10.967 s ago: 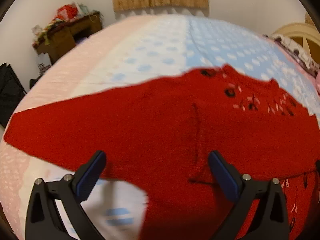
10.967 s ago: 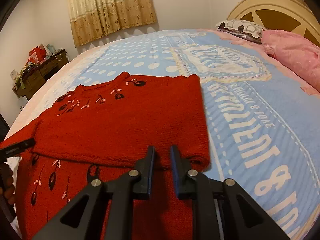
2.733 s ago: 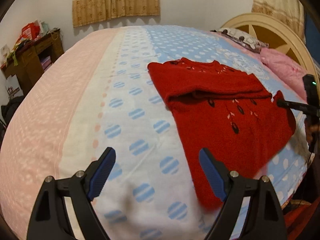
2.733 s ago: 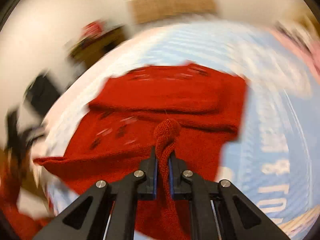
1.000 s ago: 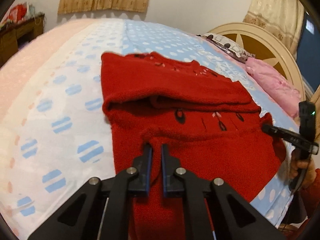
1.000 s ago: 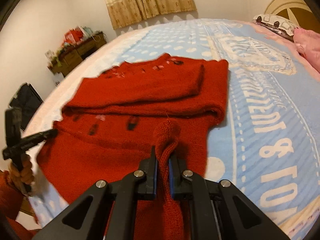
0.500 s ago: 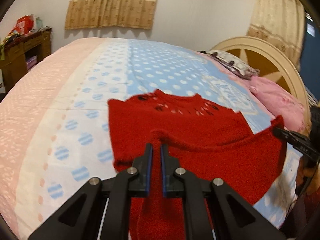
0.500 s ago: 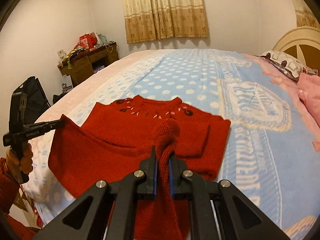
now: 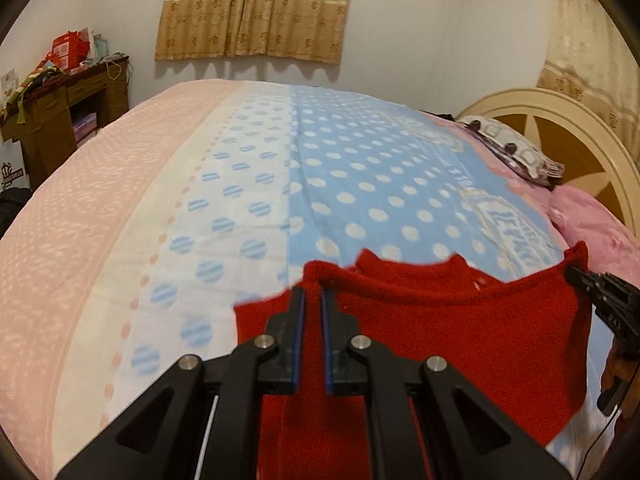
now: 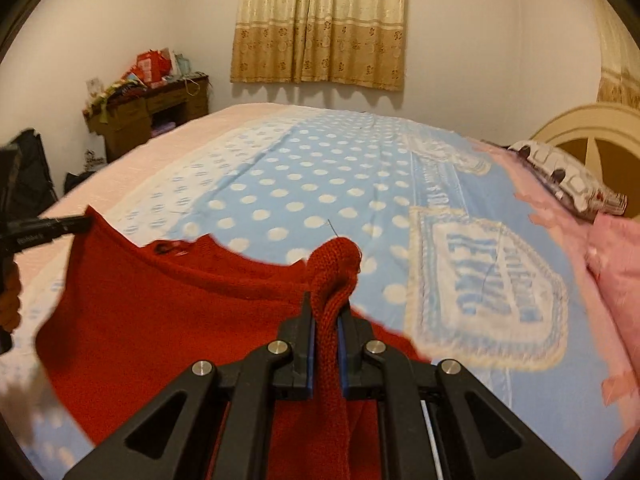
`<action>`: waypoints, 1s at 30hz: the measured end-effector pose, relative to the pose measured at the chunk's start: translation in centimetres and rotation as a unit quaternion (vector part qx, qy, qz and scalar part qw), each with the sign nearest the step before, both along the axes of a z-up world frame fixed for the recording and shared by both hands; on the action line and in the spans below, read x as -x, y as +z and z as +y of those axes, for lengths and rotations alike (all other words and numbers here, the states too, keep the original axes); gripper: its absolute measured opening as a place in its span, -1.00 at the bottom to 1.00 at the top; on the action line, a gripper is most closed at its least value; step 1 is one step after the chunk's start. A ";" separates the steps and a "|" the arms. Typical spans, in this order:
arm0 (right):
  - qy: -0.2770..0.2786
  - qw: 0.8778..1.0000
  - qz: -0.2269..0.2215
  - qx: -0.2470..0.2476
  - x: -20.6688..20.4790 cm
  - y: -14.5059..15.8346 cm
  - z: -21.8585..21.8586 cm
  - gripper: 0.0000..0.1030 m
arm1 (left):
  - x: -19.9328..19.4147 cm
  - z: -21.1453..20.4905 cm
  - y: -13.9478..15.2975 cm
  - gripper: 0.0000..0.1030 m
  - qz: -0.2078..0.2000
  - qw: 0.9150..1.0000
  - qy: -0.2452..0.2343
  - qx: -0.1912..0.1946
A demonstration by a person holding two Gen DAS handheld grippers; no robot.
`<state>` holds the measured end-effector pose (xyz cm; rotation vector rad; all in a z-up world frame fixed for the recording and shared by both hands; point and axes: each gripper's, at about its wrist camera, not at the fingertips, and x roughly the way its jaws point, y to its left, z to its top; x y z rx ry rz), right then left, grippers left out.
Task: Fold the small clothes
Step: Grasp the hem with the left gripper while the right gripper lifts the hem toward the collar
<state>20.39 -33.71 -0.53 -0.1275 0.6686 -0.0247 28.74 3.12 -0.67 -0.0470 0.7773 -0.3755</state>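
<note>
Bedroom walls in off-white and a tan patterned curtain [image 10: 318, 20] frame my view, with a wide bed [image 9: 120, 208] under a pink, white and blue polka-dot bedspread filling most of both wrist cameras.

My left gripper [image 9: 313, 300] has its jaws clamped tight on a corner of the red knitted sweater's [image 9: 460, 340] hem, and the knit rises in a small bump just past the tips. My right gripper [image 10: 325, 312] has its jaws pinched on the other hem corner, where a thick roll of red knit bulges out above the tips and runs down between the blue pads.

Between the two jaws the hem stretches as a raised edge, lifted off the bed, and the sweater hangs below it as a broad red sheet. Just beyond that edge I see the collar with its dark trim lying on the bedspread. In the left view the right gripper shows at the far right edge, holding its corner; in the right view the left gripper shows at the far left edge, with a hand [image 10: 10, 300] below it.

Farther out to the right of the jaws lie a pink pillow [image 9: 592, 224] and a cream curved headboard [image 9: 560, 128]. Far left stands a cluttered brown wooden desk [image 10: 136, 120].
</note>
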 end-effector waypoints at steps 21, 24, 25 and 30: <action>-0.031 0.989 0.093 0.113 -8.4 -10.4 -0.8 -0.82 | -5.9 -2.5 -8.3 -0.74 0.054 0.987 0.105 -0.110; -0.031 0.992 0.096 0.075 -8.5 -9.9 -1.7 -0.78 | -6.4 -2.6 -8.4 -0.61 0.056 0.985 0.111 -0.123; -0.028 0.994 0.095 0.041 -8.3 -9.4 -2.4 -0.77 | -6.4 -2.5 -8.3 -0.58 0.057 0.984 0.112 -0.123; -0.079 0.986 -0.019 -0.147 -2.9 -3.6 -7.4 -0.31 | -5.2 -0.9 -7.1 -0.20 0.067 0.986 0.105 -0.107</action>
